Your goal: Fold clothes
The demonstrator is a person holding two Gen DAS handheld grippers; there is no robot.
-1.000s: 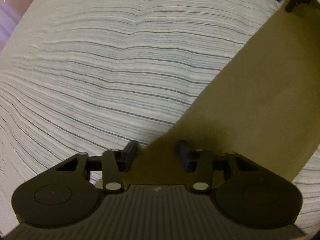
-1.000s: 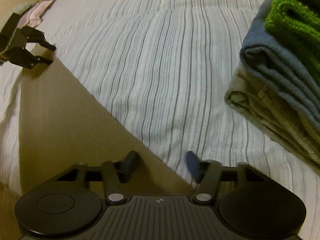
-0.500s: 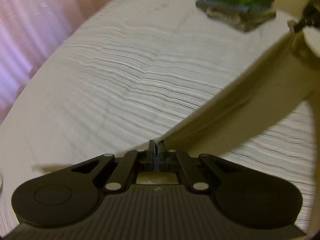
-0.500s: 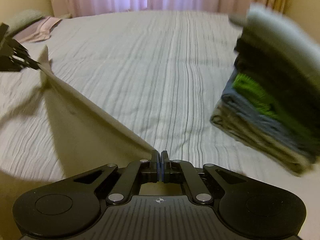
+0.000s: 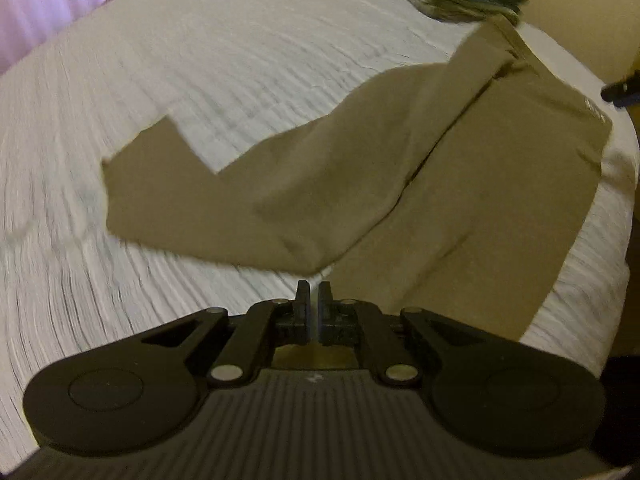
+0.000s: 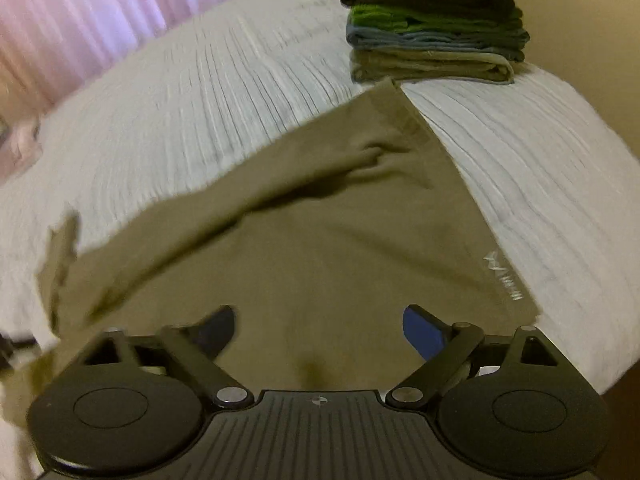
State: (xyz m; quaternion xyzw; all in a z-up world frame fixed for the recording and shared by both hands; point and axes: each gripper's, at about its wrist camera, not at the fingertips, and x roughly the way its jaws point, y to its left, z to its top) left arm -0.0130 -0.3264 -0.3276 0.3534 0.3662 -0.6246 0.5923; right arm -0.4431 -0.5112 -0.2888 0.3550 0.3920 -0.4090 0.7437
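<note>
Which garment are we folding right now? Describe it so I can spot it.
On the white striped bedspread, in front of the stack of folded clothes, lies a flat olive-brown garment. Unlike the stacked items, it is spread out, with a small white logo near one edge.

One olive-tan garment is lying on one striped bed; one stack of folded clothes is sitting behind; two grippers are showing.
</note>
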